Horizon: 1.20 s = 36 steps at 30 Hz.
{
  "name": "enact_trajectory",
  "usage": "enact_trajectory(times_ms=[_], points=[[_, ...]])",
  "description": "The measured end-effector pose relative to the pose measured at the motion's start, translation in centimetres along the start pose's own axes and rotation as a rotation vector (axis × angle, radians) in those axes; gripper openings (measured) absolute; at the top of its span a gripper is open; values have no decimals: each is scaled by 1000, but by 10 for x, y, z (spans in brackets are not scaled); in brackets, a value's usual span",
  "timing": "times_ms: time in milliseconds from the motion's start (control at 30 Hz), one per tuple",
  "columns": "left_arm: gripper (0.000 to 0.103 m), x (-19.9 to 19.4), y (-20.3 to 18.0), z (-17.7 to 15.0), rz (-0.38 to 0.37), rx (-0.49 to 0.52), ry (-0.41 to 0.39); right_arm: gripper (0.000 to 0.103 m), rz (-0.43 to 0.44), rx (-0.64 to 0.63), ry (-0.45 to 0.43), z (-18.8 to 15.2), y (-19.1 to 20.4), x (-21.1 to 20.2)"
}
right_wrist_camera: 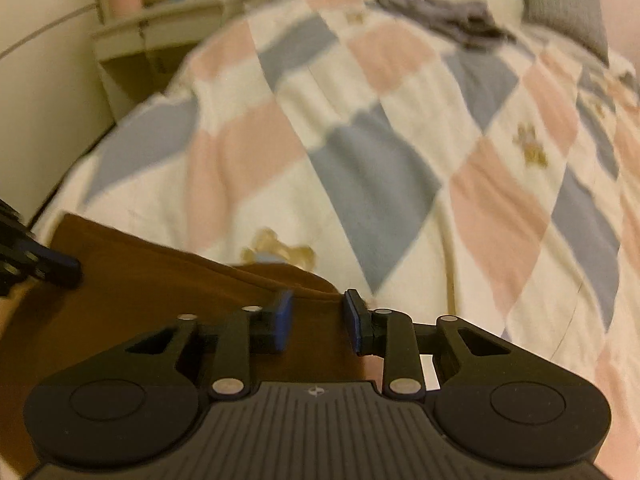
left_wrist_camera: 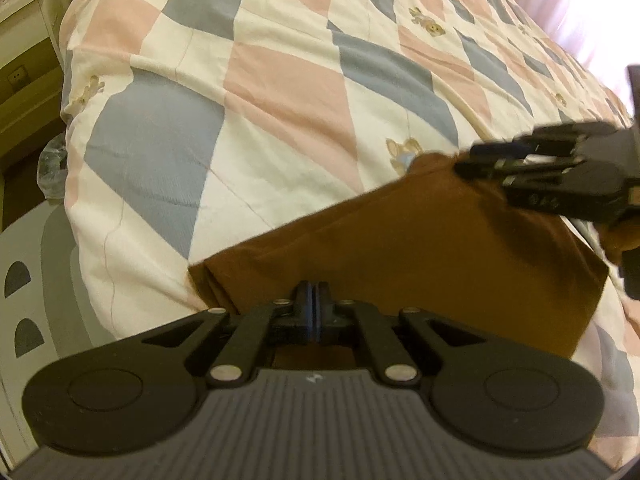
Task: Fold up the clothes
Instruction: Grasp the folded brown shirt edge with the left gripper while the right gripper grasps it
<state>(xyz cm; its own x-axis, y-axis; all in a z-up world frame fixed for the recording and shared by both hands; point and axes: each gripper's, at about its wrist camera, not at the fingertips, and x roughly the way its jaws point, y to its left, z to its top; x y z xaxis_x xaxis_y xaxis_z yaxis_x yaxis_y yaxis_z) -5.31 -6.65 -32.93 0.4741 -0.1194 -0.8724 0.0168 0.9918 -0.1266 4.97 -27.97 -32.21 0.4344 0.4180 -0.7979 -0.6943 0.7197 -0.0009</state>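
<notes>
A bed covered by a quilt (left_wrist_camera: 248, 92) of cream, pink and grey-blue diamonds, dotted with small teddy-bear prints, fills both wrist views. A folded brown garment (left_wrist_camera: 420, 248) lies flat on the quilt at its near edge, its long folded side running diagonally across the left wrist view and its far corner lying beside a bear print (left_wrist_camera: 404, 154). In the right wrist view a crumpled grey garment (right_wrist_camera: 436, 16) sits well away near the head of the bed, just beside a grey pillow (right_wrist_camera: 568, 4), with a cream bedside shelf unit (right_wrist_camera: 160, 12) against the wall beyond. The left gripper (left_wrist_camera: 312, 300) hovers over the near side of the brown garment with its jaws pressed together; whether any cloth is pinched between them cannot be told. The right gripper (right_wrist_camera: 318, 316) is over the garment's far corner, its blue-padded fingers (right_wrist_camera: 284, 316) spread apart with brown fabric visible in the gap but not clamped. The same gripper appears blurred at the right edge of the left wrist view.
</notes>
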Motion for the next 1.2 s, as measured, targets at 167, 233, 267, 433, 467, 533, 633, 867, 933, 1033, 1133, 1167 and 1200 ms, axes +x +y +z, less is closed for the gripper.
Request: enact_trajectory(times_ms=[167,233,267,433,467,533,633,867,933,1033,1133,1167,1200], points=[[2,-19,39,8,-7,-133,-33,35,7,214,-24,0,-36,-14],[17,-24,53,-9,-96,-243,-1,37,27,282,-36,-5,-49,-35],[24,-27,59,-17,-140,-298,14,40,50,310,-35,-9,-55,-46],[41,-40,92,-60,-358,-570,93,56,204,466,5,-42,-75,-82],[42,-34,91,-70,-357,-604,110,57,230,501,20,-49,-78,-84],[43,-21,90,-87,-412,-682,111,60,253,540,45,-60,-81,-84],[47,-8,88,-99,-415,-727,92,60,277,574,77,-73,-84,-80],[48,-10,91,-115,-446,-797,46,65,353,625,102,-84,-91,-64],[48,2,90,-111,-484,-812,34,68,384,649,103,-85,-93,-57],[47,22,87,-101,-557,-814,5,70,434,681,101,-86,-100,-46],[37,34,83,-89,-615,-786,-13,74,519,724,105,-87,-111,-34],[33,34,82,-86,-620,-769,-14,75,551,735,112,-86,-114,-29],[29,32,81,-84,-623,-741,-19,79,584,744,120,-86,-117,-24]])
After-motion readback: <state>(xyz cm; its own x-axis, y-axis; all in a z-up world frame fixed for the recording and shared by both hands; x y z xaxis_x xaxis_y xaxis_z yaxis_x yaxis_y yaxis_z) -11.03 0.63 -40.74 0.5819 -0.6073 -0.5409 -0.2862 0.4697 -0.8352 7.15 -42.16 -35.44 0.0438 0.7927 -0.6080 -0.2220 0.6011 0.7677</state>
